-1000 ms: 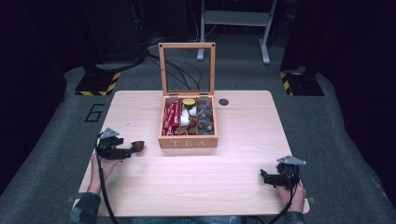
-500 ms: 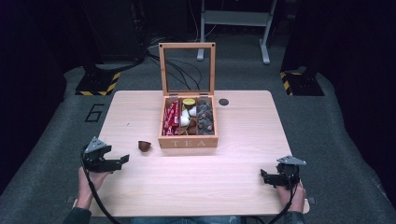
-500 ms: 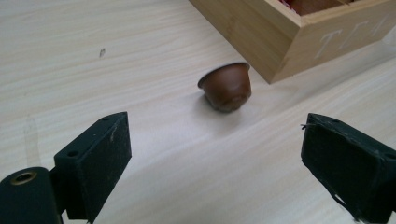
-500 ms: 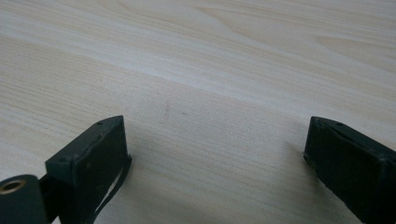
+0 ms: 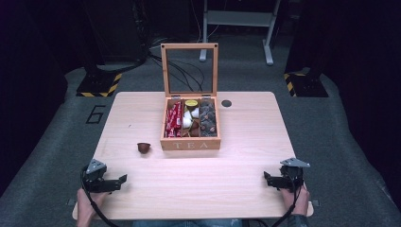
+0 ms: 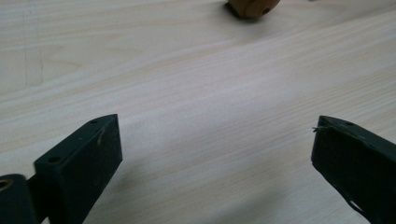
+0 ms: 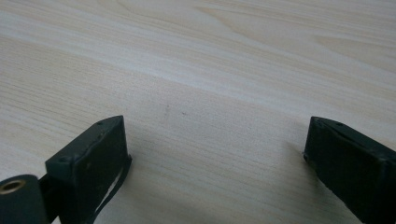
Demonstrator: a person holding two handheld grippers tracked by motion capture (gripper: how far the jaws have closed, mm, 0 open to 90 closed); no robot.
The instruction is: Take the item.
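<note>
While lid stands up, high view: box (image 5: 190, 144) front reads "TEA", floor mark "6" (image 5: 95, 114), brown capsule (image 5: 143, 147) on table (image 5: 246, 137) left of box | left gripper view: left gripper (image 6: 215, 158) jaws just opened wide, nothing between, capsule (image 6: 252, 7) well ahead | right gripper view: right gripper (image 7: 215, 158) wide, empty.

The left tool (image 5: 120, 179) is black, with a boxy body and a grey three-cornered plate on top; a black cable trails from it past the hand (image 5: 85, 208) that bears it. In the left gripper view its two jaws are matt black blocks with slanted, wedge-like ends and small round holes in their upper faces, and a brass-coloured ring sits at the lower left corner. The right tool (image 5: 266, 178) is built alike: black body, grey plate, black cable. A dark cuff shows at the right hand (image 5: 294, 196).
</note>
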